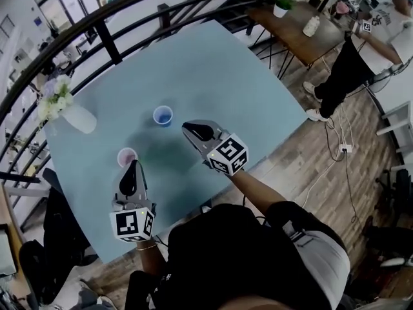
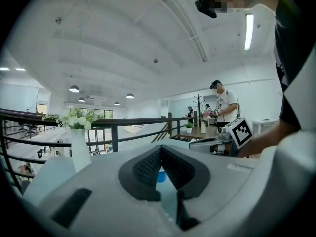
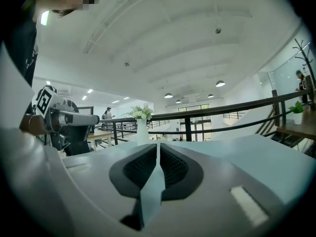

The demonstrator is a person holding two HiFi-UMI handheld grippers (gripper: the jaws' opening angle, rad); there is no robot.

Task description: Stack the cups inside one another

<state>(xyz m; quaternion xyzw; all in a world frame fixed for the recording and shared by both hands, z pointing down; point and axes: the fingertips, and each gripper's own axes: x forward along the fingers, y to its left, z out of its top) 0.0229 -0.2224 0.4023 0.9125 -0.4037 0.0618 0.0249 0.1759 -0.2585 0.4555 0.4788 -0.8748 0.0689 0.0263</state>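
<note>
Pale blue tabletop (image 1: 213,70) fills most of the head view. Two cups stand upright on it, mouths up and apart from each other, not stacked. Blue cup (image 1: 162,115) sits near the table's middle. Pink cup (image 1: 127,156) is nearer and to the left of it.

L gripper (image 1: 133,163) is over the near-left part of the table, tip just beside the pink cup on its right-hand side; can't tell if it touches. In the left gripper view its jaws are clenched, tips meeting, w/ nothing held. The blue cup shows farther off thru the slit below the tips.

R gripper (image 1: 186,127) is to the right, tip near the blue cup on its near-right side, not touching. In the right gripper view the jaws are clenched too, only a thin sliver of table showing btwn the pads, nothing in them.

White vase (image 1: 79,118) w/ white flowers lies toward the table's left edge in the head view. Dark railing (image 1: 110,41) curves round the far side. Far right: wooden table (image 1: 293,37) w/ a small potted plant (image 1: 281,6), and a person (image 1: 345,70) standing next to it on the wood floor (image 1: 303,173).
</note>
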